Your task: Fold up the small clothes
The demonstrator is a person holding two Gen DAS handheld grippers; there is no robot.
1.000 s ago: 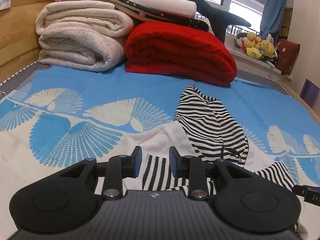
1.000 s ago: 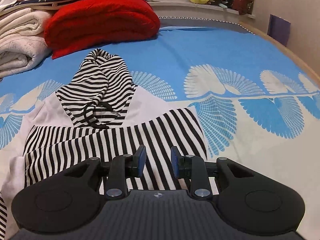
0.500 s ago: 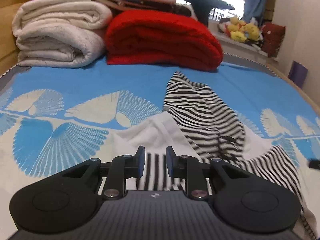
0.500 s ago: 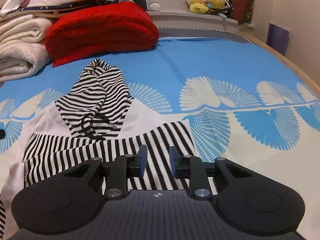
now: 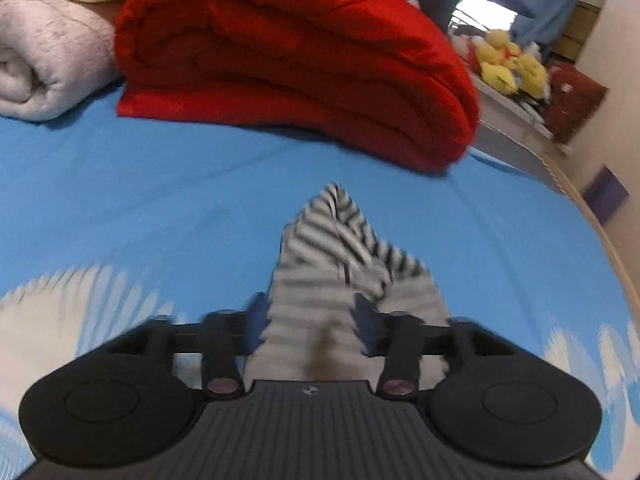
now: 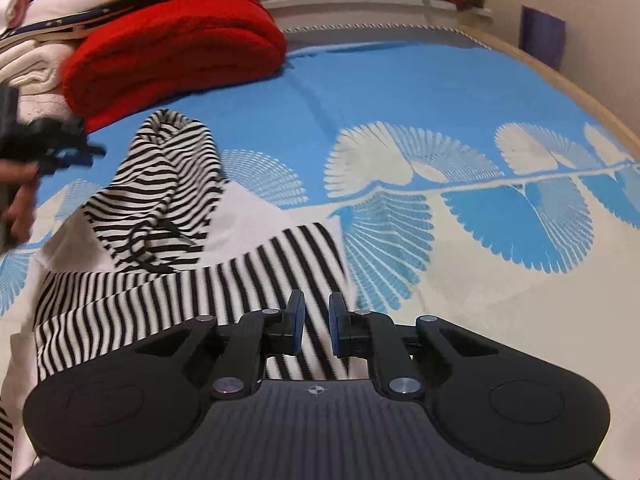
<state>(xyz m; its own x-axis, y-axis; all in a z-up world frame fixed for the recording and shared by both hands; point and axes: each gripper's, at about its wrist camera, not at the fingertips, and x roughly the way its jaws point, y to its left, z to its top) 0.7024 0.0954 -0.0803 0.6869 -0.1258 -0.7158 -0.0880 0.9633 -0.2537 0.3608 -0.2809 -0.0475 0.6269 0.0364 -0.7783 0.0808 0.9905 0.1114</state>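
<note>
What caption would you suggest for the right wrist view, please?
Right gripper poised over the striped garment on the blue bedspread, red blanket behind.

The matte black plastic left gripper [image 5: 310,320] carries two round side lobes, a ribbed grey centre plate with a small white emblem, and silver pivot screws. The matching black right gripper [image 6: 316,324] shows blue-padded fingertips [image 6: 297,322].

Left tongs [image 5: 310,322], blurred, spread wide and raised; right tongs [image 6: 316,322] held low, narrowly parted, gripping nothing.
</note>
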